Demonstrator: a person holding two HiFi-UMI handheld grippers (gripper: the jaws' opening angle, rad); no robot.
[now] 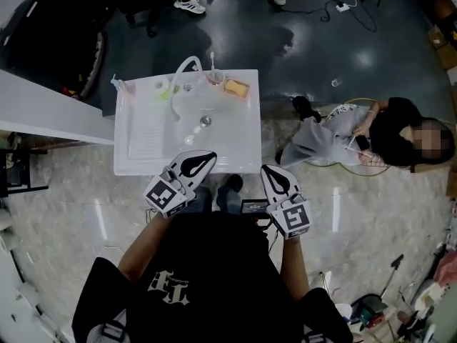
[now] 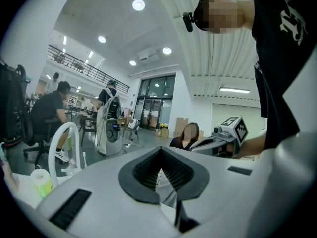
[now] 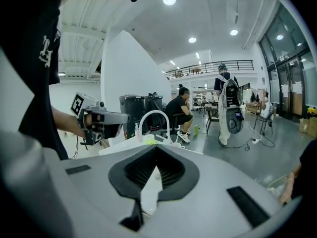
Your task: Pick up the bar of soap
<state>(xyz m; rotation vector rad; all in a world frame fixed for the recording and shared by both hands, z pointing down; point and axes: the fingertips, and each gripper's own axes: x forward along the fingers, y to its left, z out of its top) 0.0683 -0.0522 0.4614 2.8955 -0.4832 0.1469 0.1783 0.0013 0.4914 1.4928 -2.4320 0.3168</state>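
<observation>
The bar of soap [image 1: 235, 88], a yellow-orange block, lies on the back ledge of the white sink [image 1: 243, 148], at its far right corner. It sits just beside a cup holding a toothbrush [image 1: 214, 77], with the curved white faucet [image 1: 182, 73] a little further left. Nothing touches the soap, and it appears to lie flat where it was set down.

Both grippers are well apart from it, held close to the person's body on the near side of the sink. The left gripper [image 1: 202, 158] hangs over the sink's front rim, and the right gripper [image 1: 270, 174] is just off the front right corner, over the floor. In its own view the left gripper's [image 2: 161, 170] jaws are closed together with nothing between the pads. The right gripper's [image 3: 154, 170] jaws are likewise closed and empty.

By my reading the task has not begun: no reach, no jaws parted, no contact. All of it is left to do. One gripper must go across the basin to the back ledge, part its jaws, close them on the soap and lift it. The right one looks the nearer to that corner.
</observation>
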